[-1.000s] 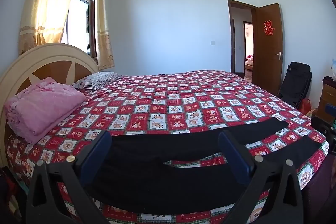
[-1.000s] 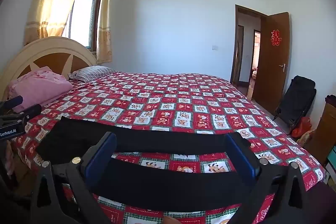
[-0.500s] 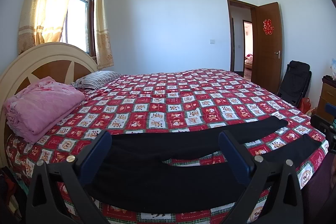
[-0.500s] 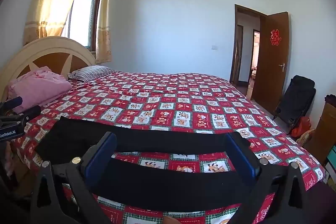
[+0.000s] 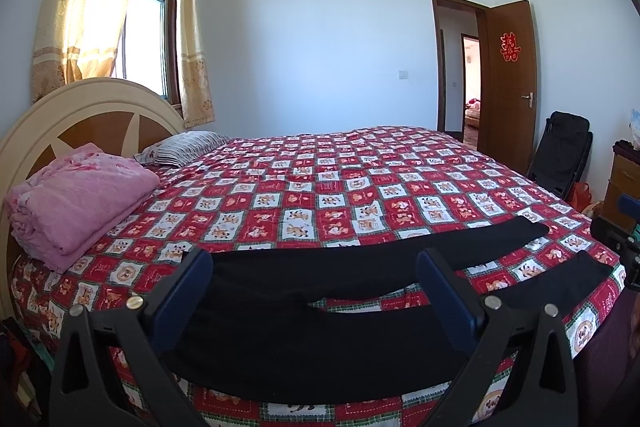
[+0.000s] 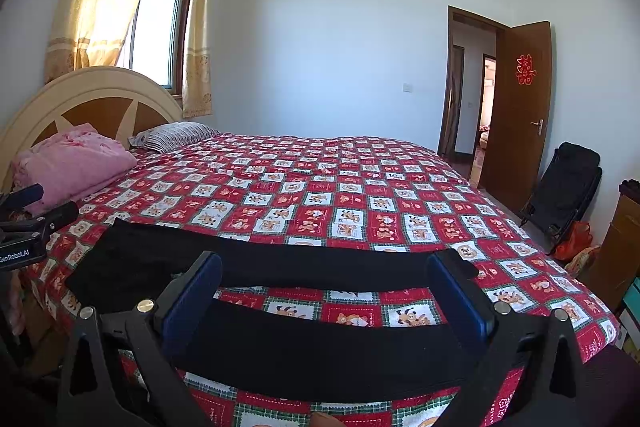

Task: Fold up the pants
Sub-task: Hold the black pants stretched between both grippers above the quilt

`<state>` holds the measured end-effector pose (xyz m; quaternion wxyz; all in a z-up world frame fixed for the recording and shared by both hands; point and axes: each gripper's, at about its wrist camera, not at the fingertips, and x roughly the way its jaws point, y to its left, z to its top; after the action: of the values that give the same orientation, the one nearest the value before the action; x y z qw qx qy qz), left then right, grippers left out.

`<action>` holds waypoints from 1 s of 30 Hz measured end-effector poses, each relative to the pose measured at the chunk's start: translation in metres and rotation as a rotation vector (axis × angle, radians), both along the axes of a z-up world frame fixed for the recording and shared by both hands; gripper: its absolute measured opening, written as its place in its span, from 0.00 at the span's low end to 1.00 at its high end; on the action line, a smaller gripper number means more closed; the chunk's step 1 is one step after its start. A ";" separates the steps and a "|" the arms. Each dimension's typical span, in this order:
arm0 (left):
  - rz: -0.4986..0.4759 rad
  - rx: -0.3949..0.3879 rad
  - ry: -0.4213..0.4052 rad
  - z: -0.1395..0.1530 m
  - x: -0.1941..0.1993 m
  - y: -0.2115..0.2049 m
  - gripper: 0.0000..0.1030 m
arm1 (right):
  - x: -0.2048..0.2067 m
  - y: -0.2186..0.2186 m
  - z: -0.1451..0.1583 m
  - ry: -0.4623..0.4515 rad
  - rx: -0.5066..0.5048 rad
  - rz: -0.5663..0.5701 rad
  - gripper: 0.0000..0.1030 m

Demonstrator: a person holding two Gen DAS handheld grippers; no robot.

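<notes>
Black pants (image 5: 304, 339) lie flat along the near edge of the bed, waist to the left and two legs spread apart to the right. My left gripper (image 5: 316, 291) hovers open above the waist and crotch area, nothing between its blue pads. In the right wrist view the pants (image 6: 320, 351) show both legs, the far leg (image 6: 304, 265) and the near one. My right gripper (image 6: 326, 293) hangs open over the legs, holding nothing. The left gripper's tip (image 6: 28, 223) shows at that view's left edge.
The bed (image 5: 360, 187) has a red and white checked cover. A folded pink blanket (image 5: 80, 199) and a striped pillow (image 5: 184, 147) lie by the headboard. A black folding chair (image 5: 564, 155), an open brown door (image 5: 512, 87) and a wooden cabinet (image 5: 620, 183) stand to the right.
Both grippers have stayed open and nearly still; the left view has drifted only slightly. The pants have not moved.
</notes>
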<state>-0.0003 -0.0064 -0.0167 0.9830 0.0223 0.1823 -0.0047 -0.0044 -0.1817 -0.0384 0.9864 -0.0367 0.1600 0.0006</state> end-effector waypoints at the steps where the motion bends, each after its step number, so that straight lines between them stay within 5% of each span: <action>1: 0.000 0.000 0.001 0.000 0.000 0.000 1.00 | 0.000 0.000 -0.001 0.001 0.000 -0.001 0.99; 30: -0.005 0.001 0.009 0.000 0.001 0.004 1.00 | 0.003 0.004 -0.008 0.021 -0.005 0.002 0.99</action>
<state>0.0002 -0.0025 -0.0169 0.9821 0.0235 0.1867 -0.0070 -0.0012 -0.1780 -0.0459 0.9847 -0.0390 0.1701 0.0016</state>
